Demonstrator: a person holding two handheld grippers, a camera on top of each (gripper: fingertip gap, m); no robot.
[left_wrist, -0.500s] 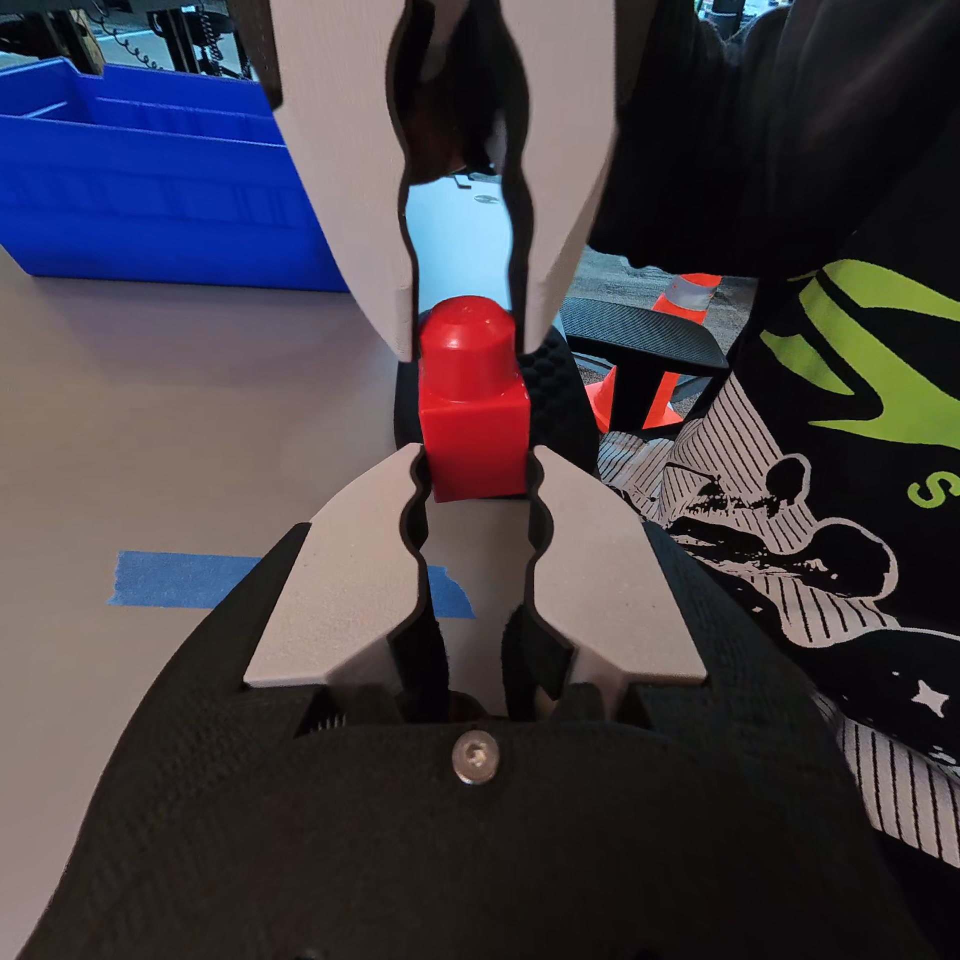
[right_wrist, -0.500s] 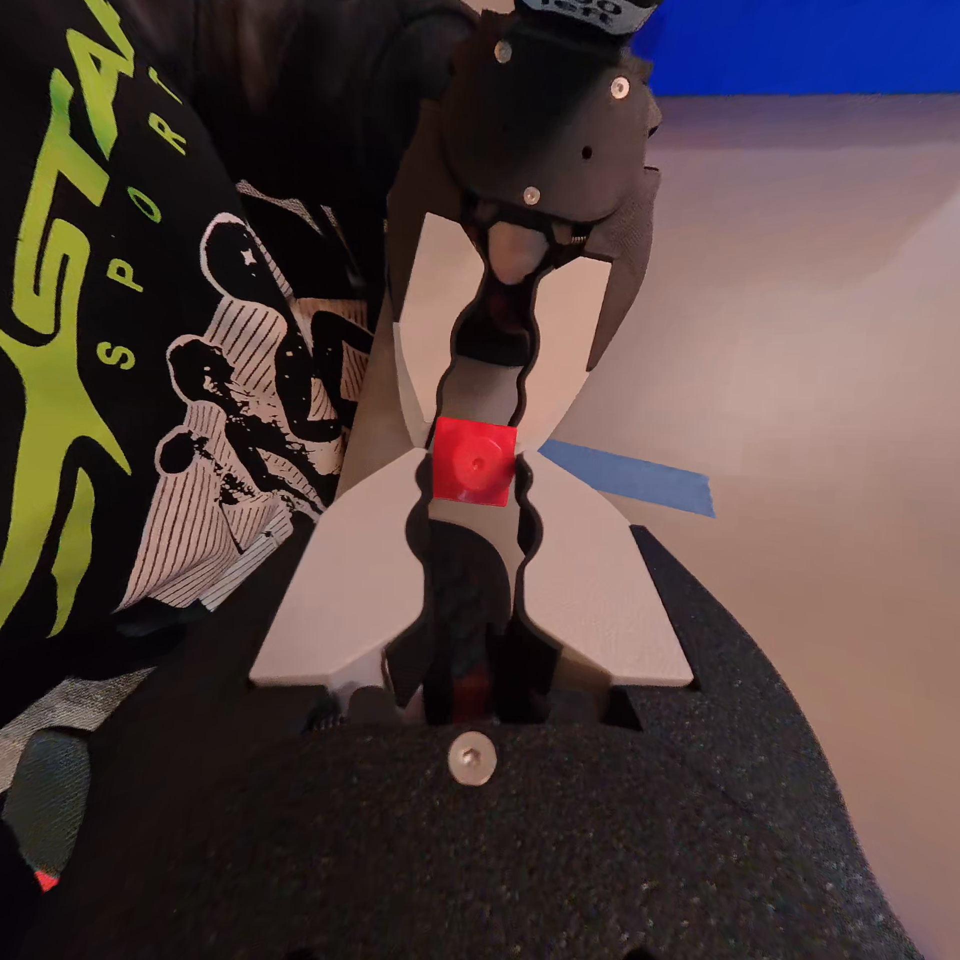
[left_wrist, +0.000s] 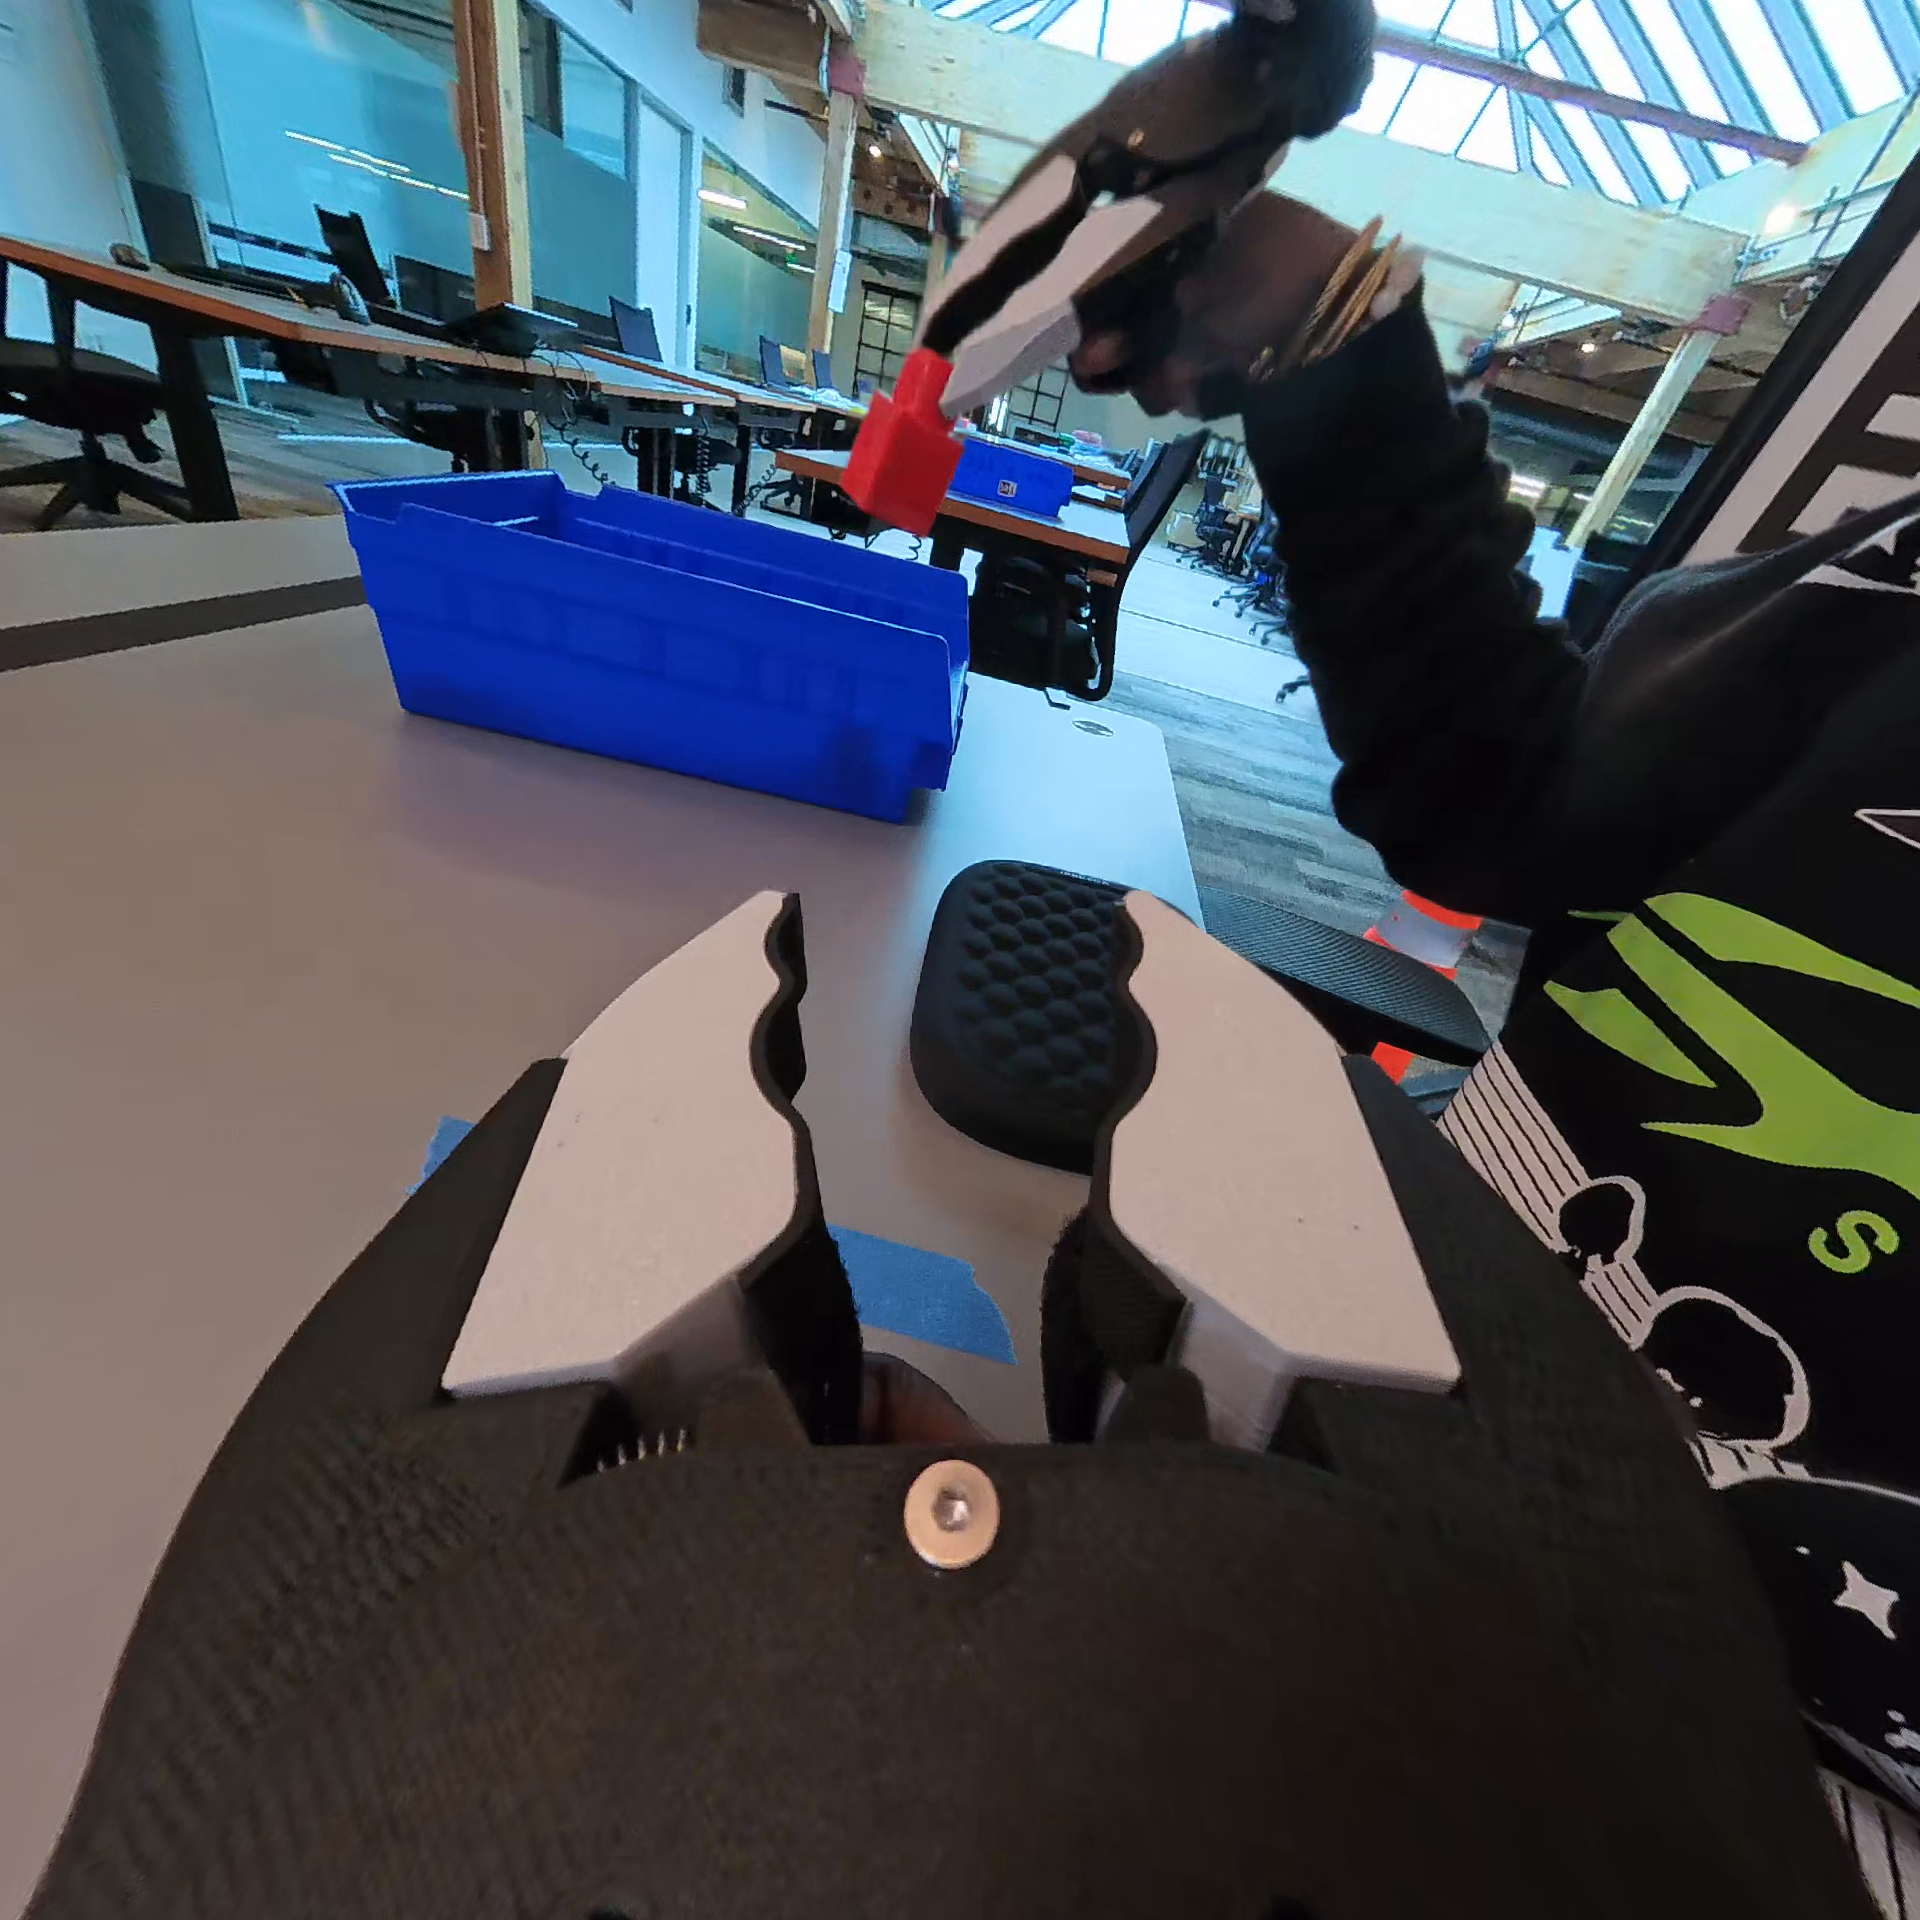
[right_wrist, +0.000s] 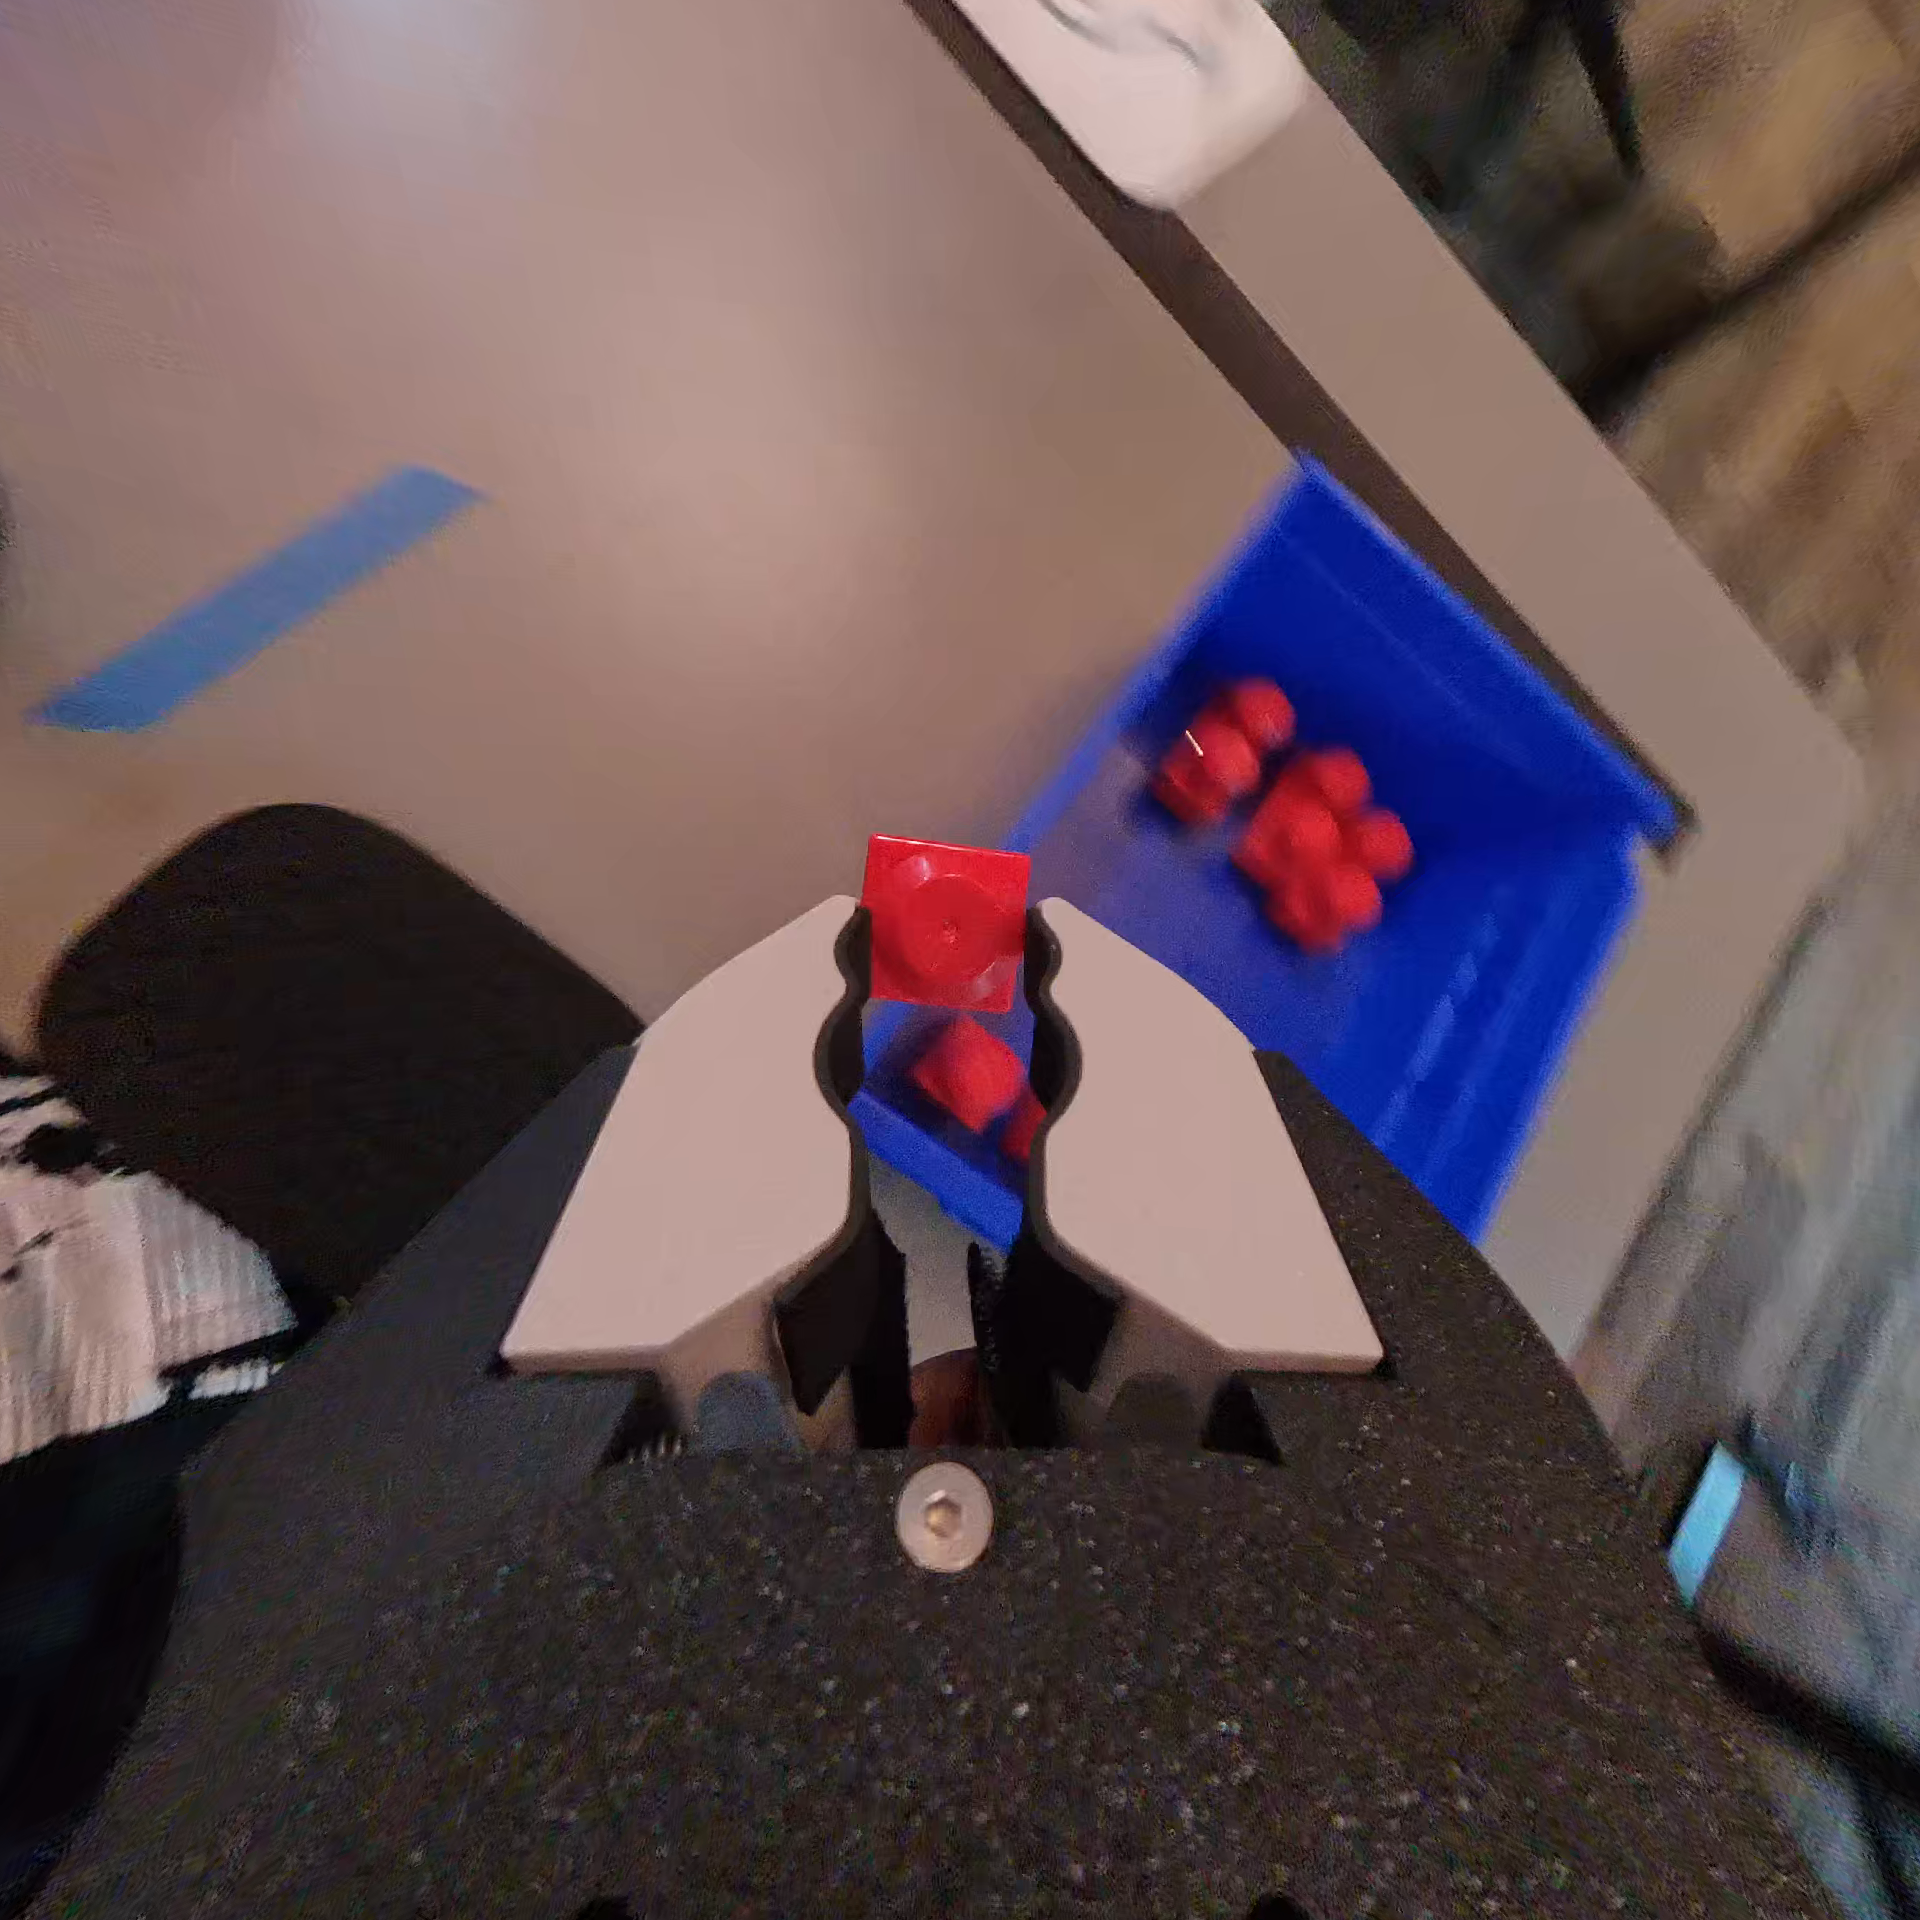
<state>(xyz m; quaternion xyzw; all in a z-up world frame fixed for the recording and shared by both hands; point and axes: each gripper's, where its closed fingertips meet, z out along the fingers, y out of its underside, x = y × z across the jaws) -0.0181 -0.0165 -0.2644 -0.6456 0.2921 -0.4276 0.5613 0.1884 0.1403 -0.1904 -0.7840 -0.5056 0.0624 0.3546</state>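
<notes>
The left gripper (left_wrist: 961, 914) has a broad black body with a rough, grained surface and one silver hex-socket screw (left_wrist: 951, 1525) at its centre; its two fingers (left_wrist: 665, 1164) are pale grey angular wedges, each lined inside with a wavy black pad; a small coil spring shows at the left finger's root; the right gripper (right_wrist: 948, 914) is of the same make, its black body speckled, with its own silver screw (right_wrist: 943, 1523); the person wears a black sleeve (left_wrist: 1403, 644) with a ribbed cuff and a black shirt (left_wrist: 1714, 1091) printed in lime green and white.
</notes>
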